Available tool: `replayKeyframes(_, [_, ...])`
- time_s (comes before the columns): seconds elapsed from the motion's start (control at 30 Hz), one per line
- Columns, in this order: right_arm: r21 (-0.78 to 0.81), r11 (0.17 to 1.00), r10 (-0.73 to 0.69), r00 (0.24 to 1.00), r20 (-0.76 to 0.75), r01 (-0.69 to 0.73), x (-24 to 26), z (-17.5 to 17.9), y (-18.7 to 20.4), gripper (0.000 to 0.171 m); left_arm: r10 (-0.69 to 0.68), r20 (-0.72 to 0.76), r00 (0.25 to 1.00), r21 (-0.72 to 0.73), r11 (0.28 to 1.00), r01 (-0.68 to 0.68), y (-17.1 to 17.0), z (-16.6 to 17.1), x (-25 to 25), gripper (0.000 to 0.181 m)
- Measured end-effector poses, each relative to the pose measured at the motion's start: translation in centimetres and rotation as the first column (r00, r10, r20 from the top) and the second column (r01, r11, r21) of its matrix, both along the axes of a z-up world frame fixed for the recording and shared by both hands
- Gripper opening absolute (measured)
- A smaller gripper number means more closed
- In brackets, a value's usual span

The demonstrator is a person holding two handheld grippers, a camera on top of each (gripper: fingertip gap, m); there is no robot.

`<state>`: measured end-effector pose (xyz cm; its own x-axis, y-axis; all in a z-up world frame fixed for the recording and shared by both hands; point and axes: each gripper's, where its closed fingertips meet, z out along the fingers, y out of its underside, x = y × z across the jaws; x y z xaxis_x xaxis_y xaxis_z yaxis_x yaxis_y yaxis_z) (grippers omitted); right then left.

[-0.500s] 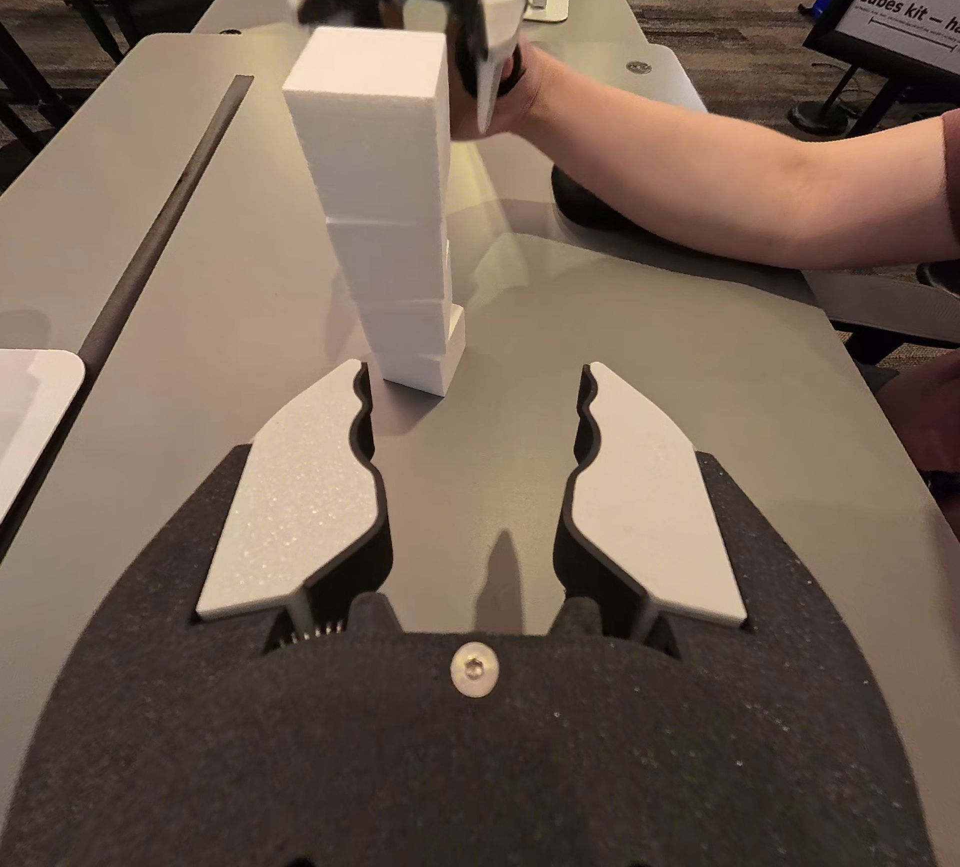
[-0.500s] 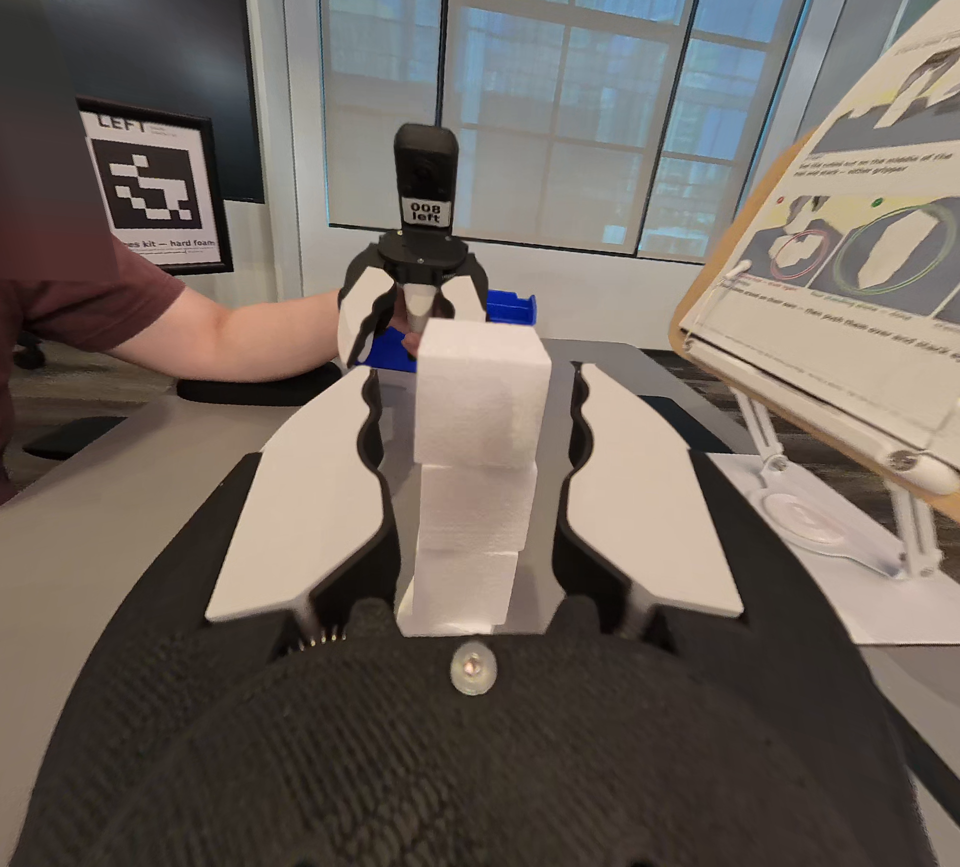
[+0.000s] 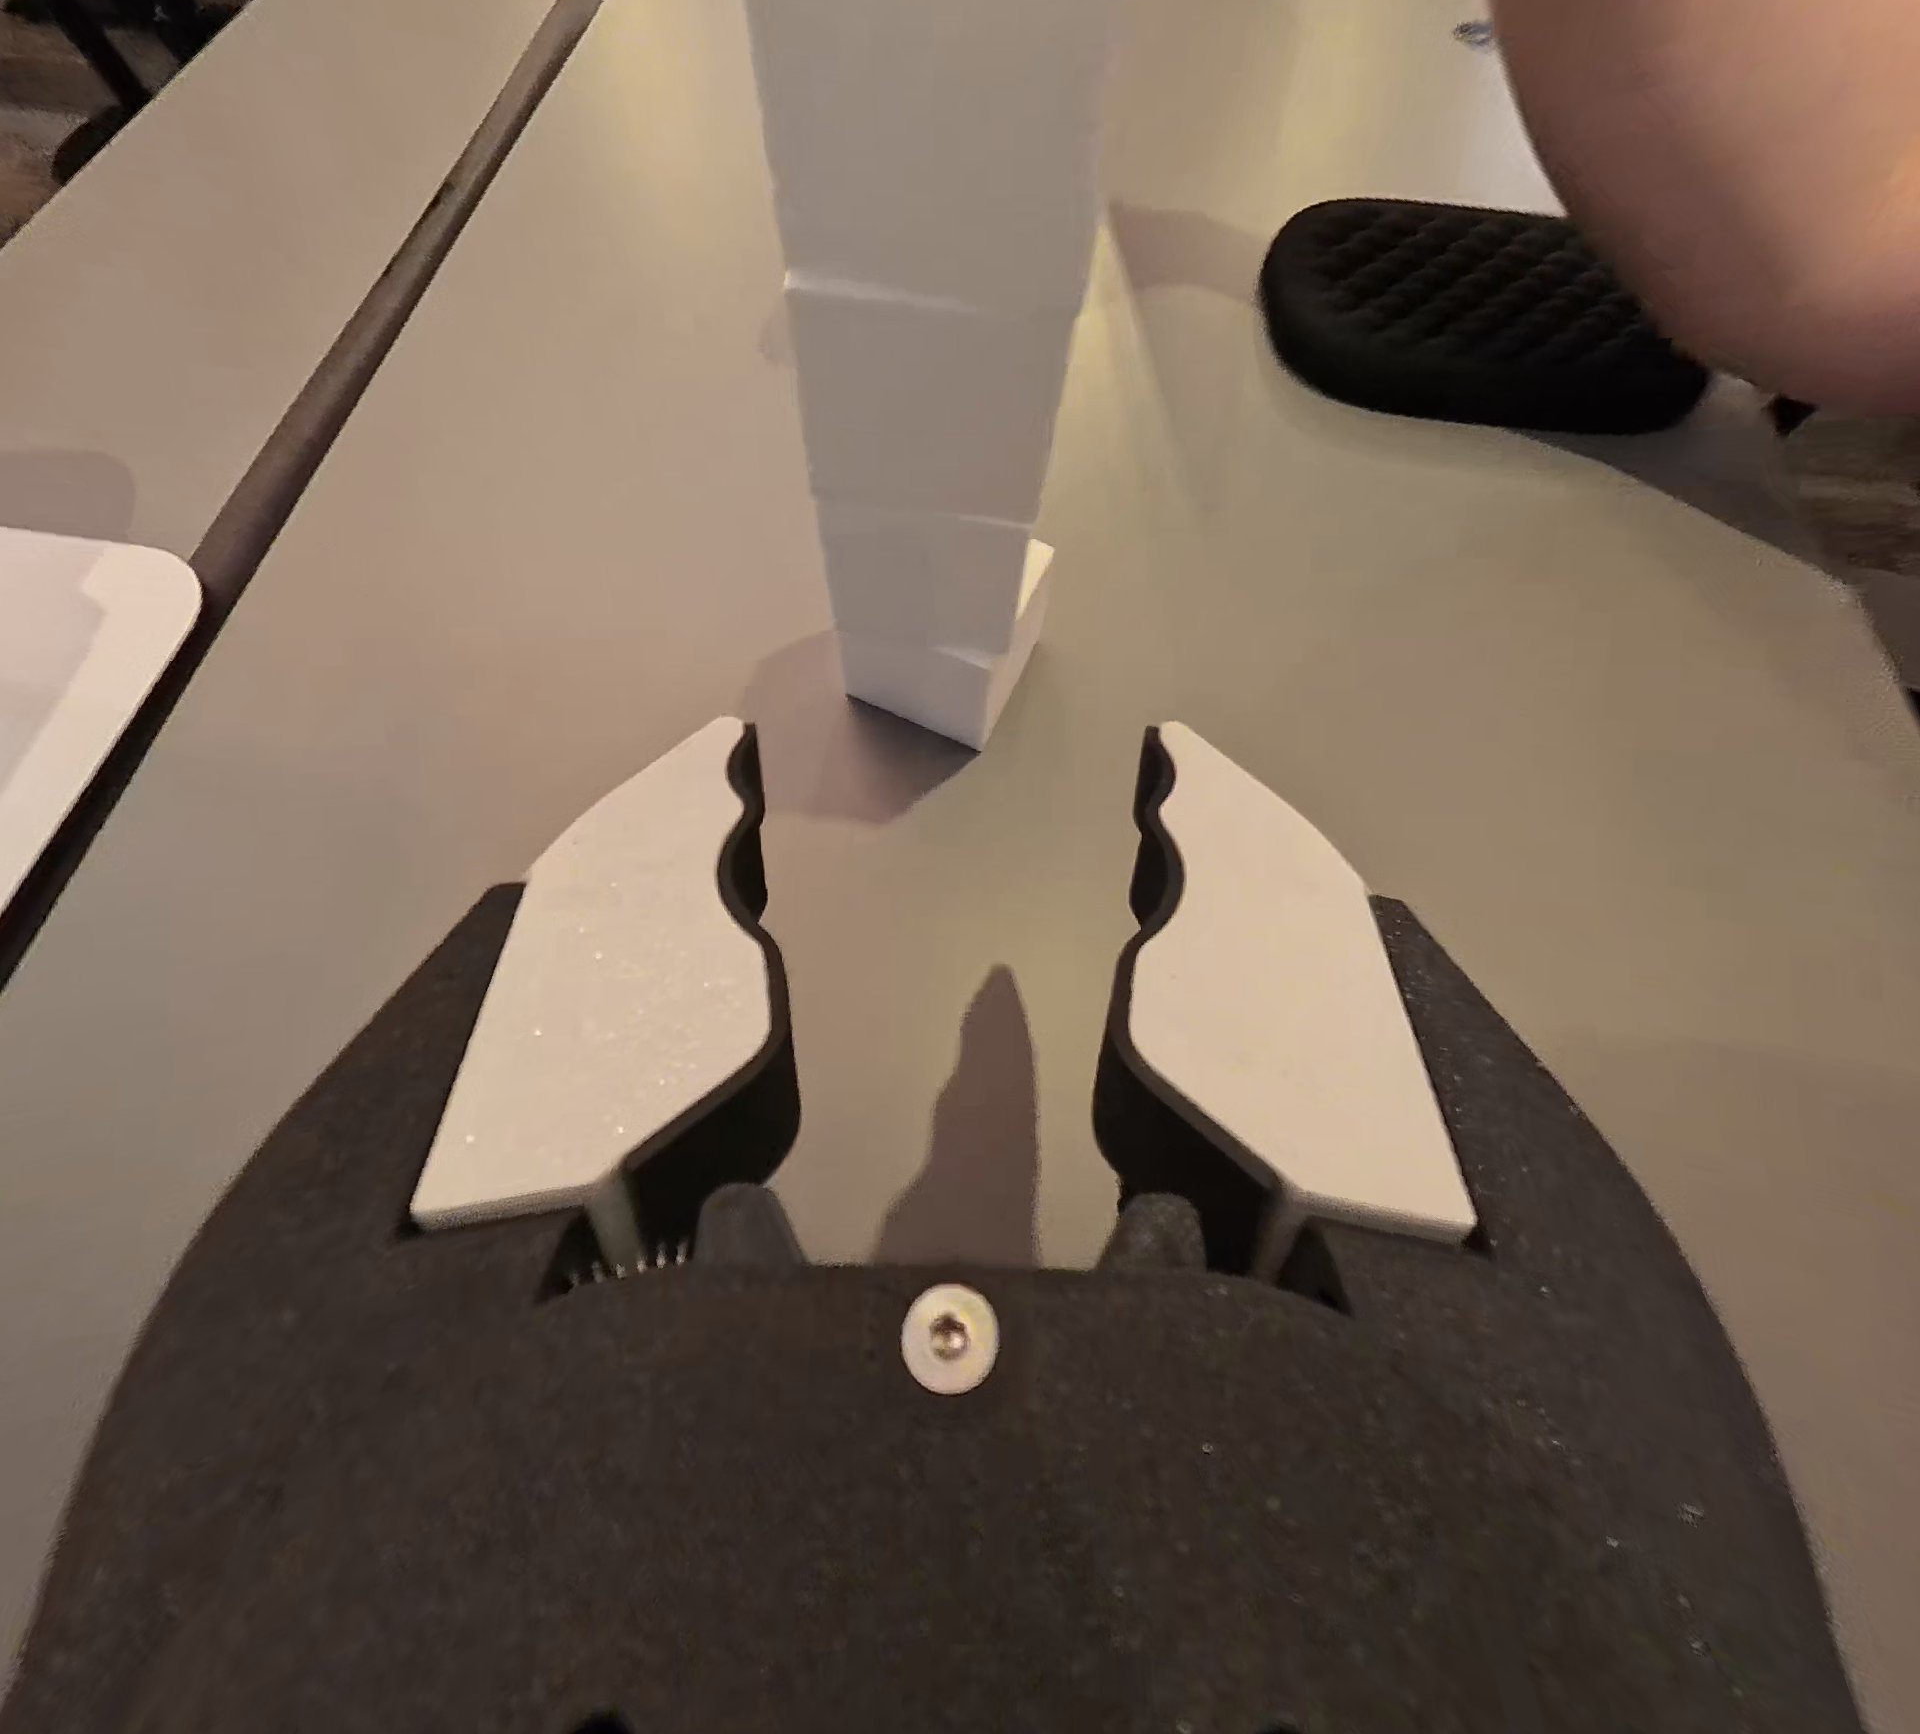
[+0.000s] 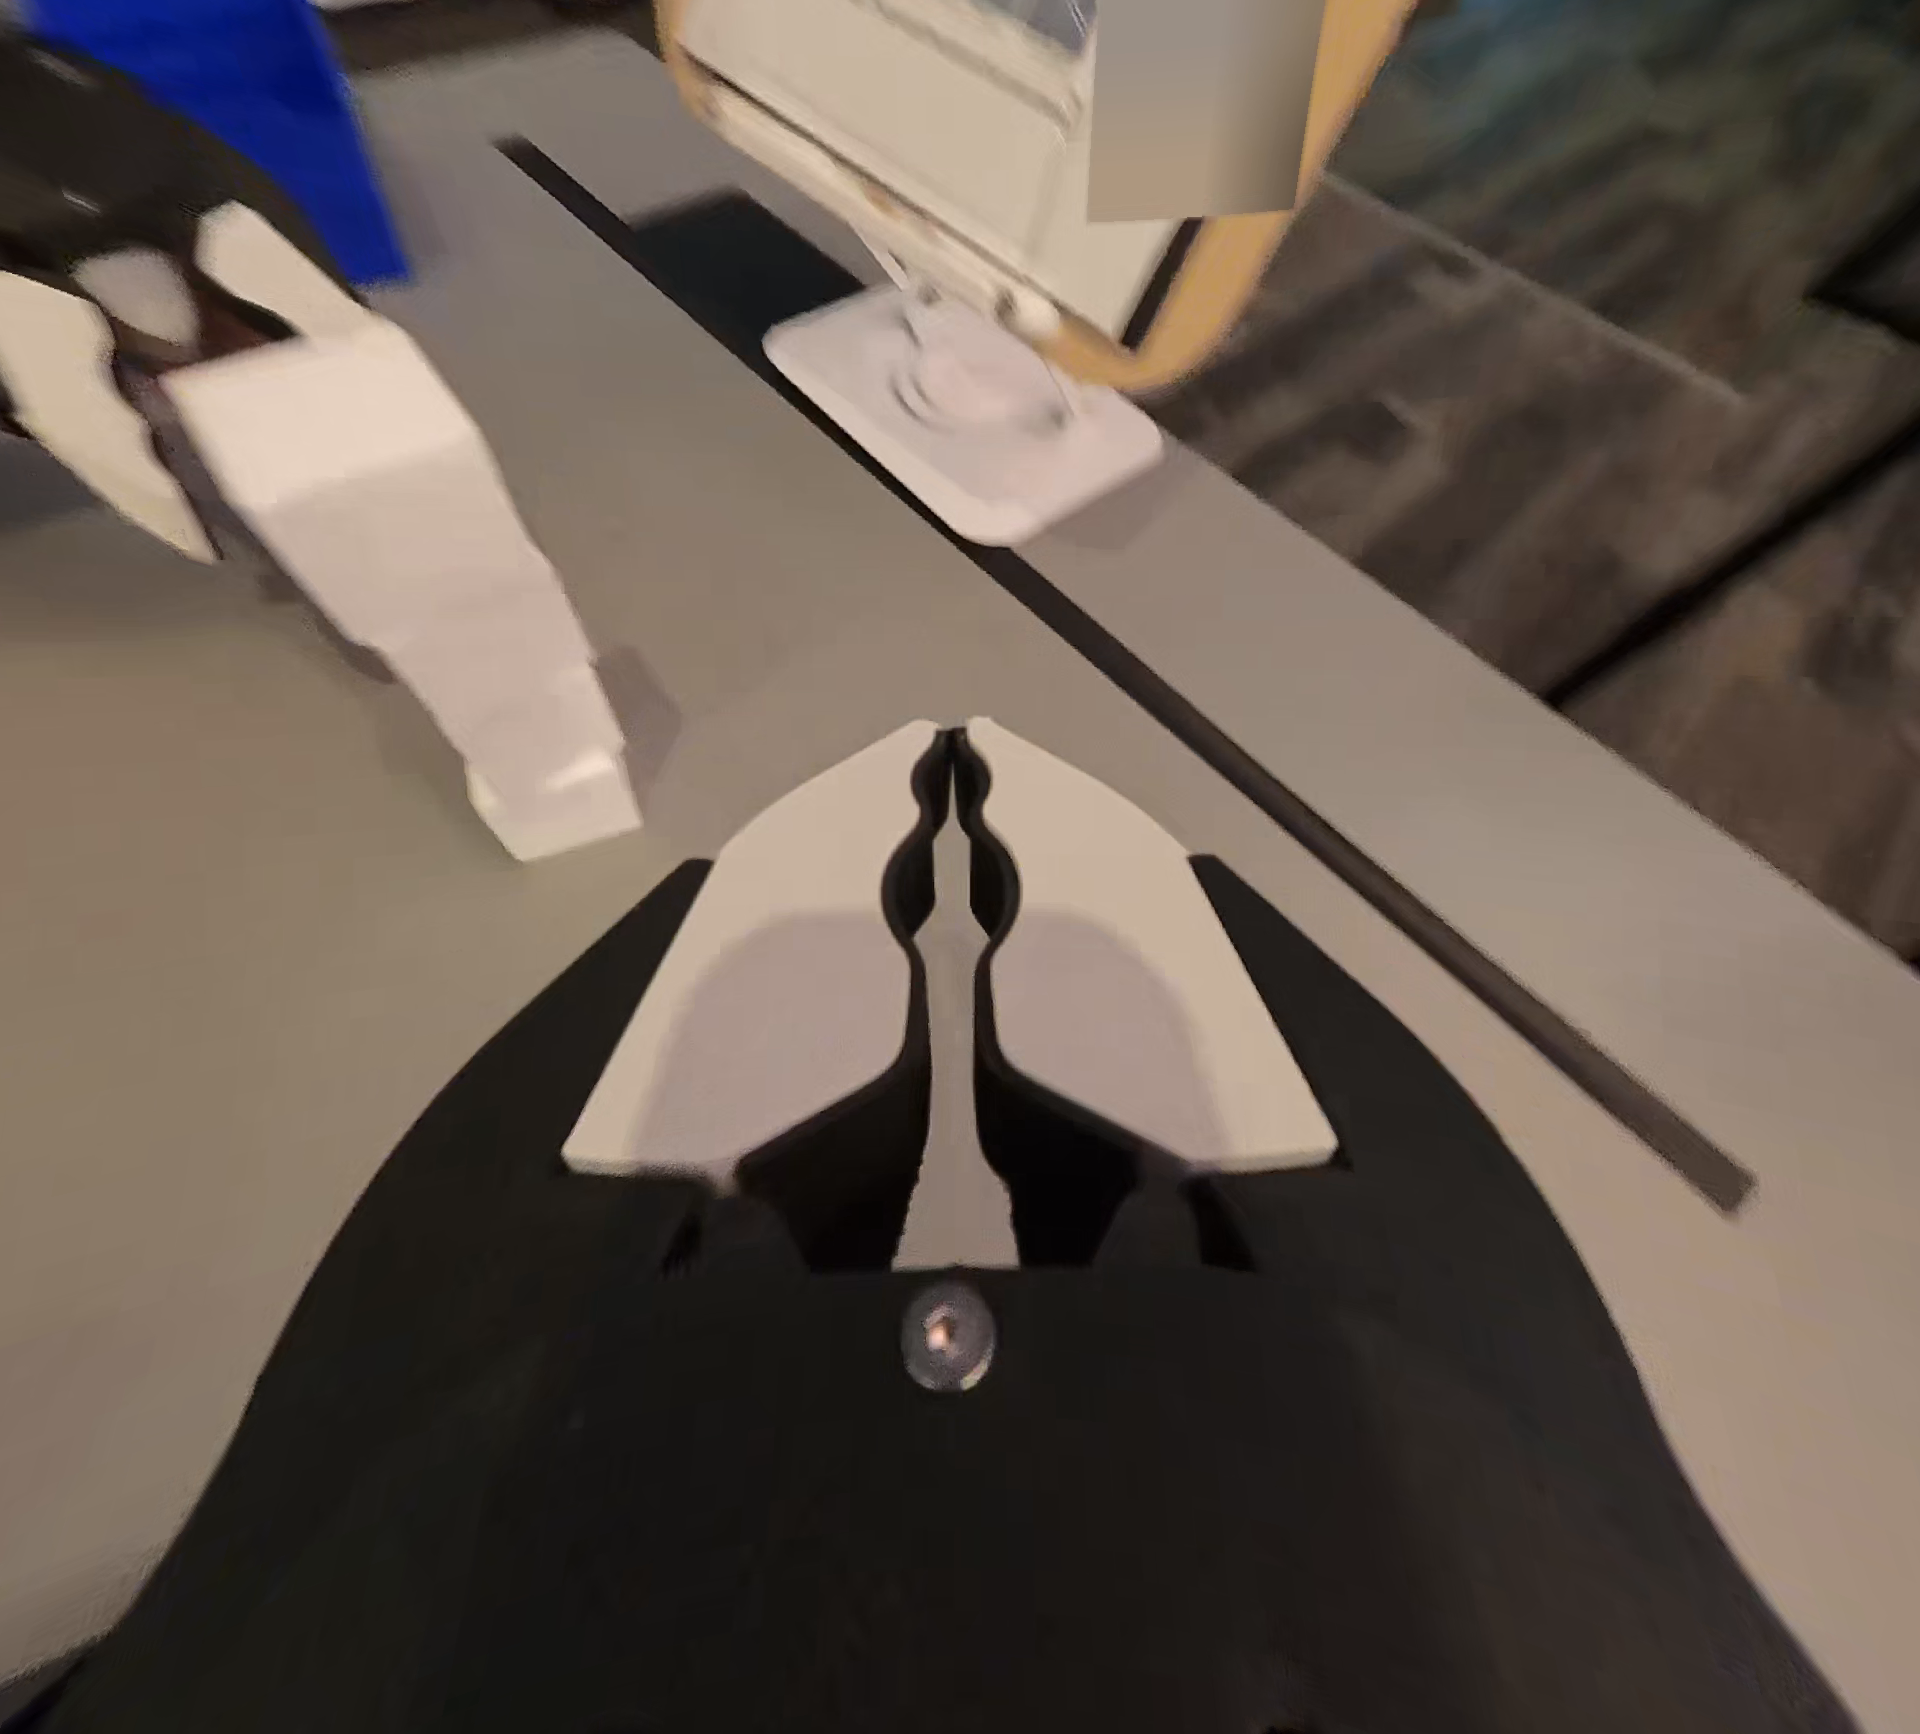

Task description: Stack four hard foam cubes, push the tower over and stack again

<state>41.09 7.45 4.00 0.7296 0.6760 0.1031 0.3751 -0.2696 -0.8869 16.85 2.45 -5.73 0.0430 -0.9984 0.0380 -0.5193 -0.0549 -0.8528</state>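
Broadly, the grey bench [image 3: 1351, 749] fills both views, with a dark groove [image 3: 416, 271] running along it to the left of the tower in the left wrist view. The tower [image 3: 935, 313] of four white foam cubes stands upright on the bench, its bottom cube [image 3: 935, 687] turned a little out of line with those above. From the right wrist view the tower [image 4: 416, 562] sits left of that gripper, blurred and looking tilted.

A forearm [image 3: 1683, 105] crosses the bench right of the tower, above a black padded rest [image 3: 1475, 313]. A tan-framed document stand [image 4: 935, 74] on a white base [image 4: 966, 437] lies beyond the groove, well apart from the tower. A white tray corner [image 3: 73, 645] shows far left of the tower. A blue object [image 4: 208, 74] sits behind the tower, too blurred to identify.

The left gripper [image 3: 945, 739] is just short of the tower's foot, its fingers [image 3: 644, 957] spread wide and holding nothing. The right gripper [image 4: 951, 728] is right of the tower, its fingers [image 4: 800, 957] pressed together at the tips, with nothing between them.
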Motion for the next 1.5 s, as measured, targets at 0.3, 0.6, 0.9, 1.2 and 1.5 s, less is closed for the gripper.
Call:
replayKeyframes(0.3, [-0.220, 0.961, -0.097, 0.950, 0.296, 0.166, 3.4, -10.2, 2.4, 0.001, 0.248, -0.256, 0.934, -0.026, 0.964, -0.263, 3.3, -6.2, -0.3, 0.000])
replayKeyframes(0.6, [-0.279, 0.938, -0.166, 0.972, 0.166, 0.208, 7.8, -8.4, -0.8, 0.001, 0.433, -0.285, 0.855, 0.164, 0.901, -0.401, 3.7, -5.0, 2.4, 0.000])
replayKeyframes(0.9, [-0.194, 0.964, -0.174, 0.983, 0.057, 0.182, 8.8, -6.1, -1.1, 0.001, 0.405, -0.378, 0.833, 0.383, 0.887, -0.258, 3.0, -1.7, 10.1, 0.000])
replayKeyframes(1.2, [-0.206, 0.952, -0.233, 0.972, -0.004, 0.227, 11.2, -6.1, -2.1, 0.001, 0.407, -0.228, 0.884, 0.306, 0.892, -0.332, 3.0, 1.8, 11.7, 0.007])
replayKeyframes(1.5, [-0.211, 0.951, -0.231, 0.973, 0.010, 0.228, 11.7, -5.8, -3.5, 0.004, 0.276, -0.112, 0.955, -0.066, 0.956, -0.284, 1.2, 1.9, 7.4, 0.025])
